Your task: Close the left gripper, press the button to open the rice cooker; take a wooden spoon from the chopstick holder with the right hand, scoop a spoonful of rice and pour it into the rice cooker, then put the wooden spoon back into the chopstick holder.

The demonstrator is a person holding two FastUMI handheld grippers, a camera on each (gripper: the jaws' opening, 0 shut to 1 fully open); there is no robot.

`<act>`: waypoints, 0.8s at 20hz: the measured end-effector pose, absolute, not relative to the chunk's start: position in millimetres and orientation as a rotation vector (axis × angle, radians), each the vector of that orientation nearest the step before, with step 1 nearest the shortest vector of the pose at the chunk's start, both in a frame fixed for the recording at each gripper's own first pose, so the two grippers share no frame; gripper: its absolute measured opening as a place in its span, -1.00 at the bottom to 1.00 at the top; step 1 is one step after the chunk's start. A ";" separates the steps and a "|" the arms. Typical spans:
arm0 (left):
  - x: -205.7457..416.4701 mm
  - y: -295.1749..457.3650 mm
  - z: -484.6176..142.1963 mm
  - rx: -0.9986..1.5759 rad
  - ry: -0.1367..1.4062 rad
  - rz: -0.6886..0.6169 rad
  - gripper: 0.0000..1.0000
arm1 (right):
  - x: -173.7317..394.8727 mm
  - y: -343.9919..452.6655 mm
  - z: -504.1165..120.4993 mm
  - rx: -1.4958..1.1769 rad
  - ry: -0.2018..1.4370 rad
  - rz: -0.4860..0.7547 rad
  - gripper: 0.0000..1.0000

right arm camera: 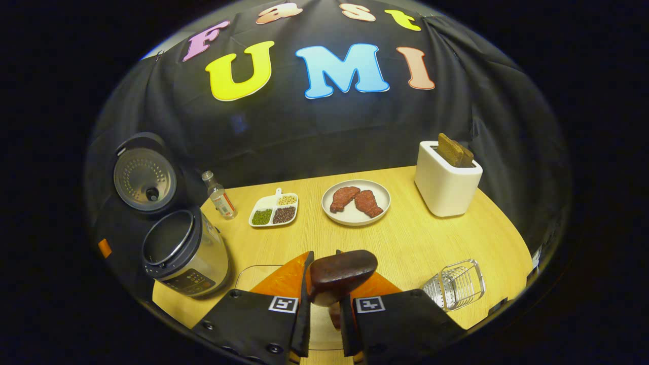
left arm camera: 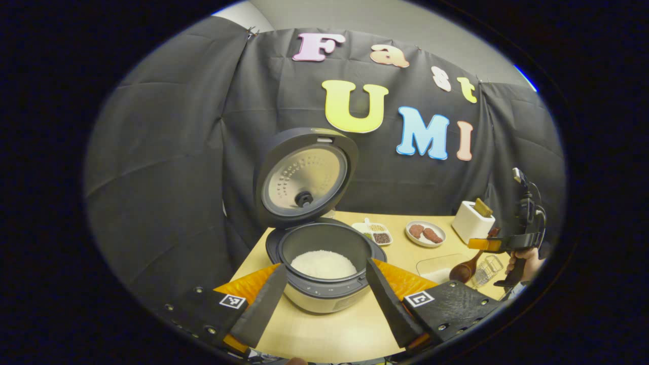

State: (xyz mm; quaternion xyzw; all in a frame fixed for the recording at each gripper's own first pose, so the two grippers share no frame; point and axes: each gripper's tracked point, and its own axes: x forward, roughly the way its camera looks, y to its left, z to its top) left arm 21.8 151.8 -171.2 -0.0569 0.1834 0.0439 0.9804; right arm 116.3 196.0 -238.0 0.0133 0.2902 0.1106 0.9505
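Observation:
The rice cooker [left arm camera: 324, 291] stands open with its lid [left arm camera: 304, 177] tipped up, and white rice [left arm camera: 324, 263] lies in the pot. My left gripper [left arm camera: 325, 266] is open, one finger on each side of the cooker's front. My right gripper [right arm camera: 324, 263] is shut on the handle of the wooden spoon [right arm camera: 342, 271], whose dark bowl sticks out past the fingertips. In the left gripper view the right gripper [left arm camera: 481, 244] holds the spoon [left arm camera: 462, 272] slanting down beside the wire chopstick holder [left arm camera: 488, 271]. In the right gripper view, the holder [right arm camera: 456, 285] is at the lower right and the cooker [right arm camera: 182, 253] at the left.
A clear container [right arm camera: 253, 276] lies under the right gripper. Farther back on the wooden table [right arm camera: 416, 238] stand a small bottle [right arm camera: 219, 195], a divided dish of beans [right arm camera: 274, 209], a plate with meat pieces [right arm camera: 356, 201] and a white toaster with bread [right arm camera: 446, 177].

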 end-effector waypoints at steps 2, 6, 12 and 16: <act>22.8 148.3 -173.8 -0.115 0.376 0.078 0.97 | 105.9 203.5 -260.3 0.034 0.650 0.232 -0.46; 24.9 147.6 -168.6 -0.110 0.362 0.069 0.94 | 91.0 229.2 -275.6 0.144 0.703 0.233 -0.53; 15.5 165.8 -173.7 -0.136 0.363 0.112 0.94 | 80.8 265.8 -280.6 0.269 0.795 0.263 -0.46; 5.0 172.6 -176.1 -0.134 0.362 0.134 0.97 | 78.4 274.1 -280.0 0.342 0.838 0.259 -0.46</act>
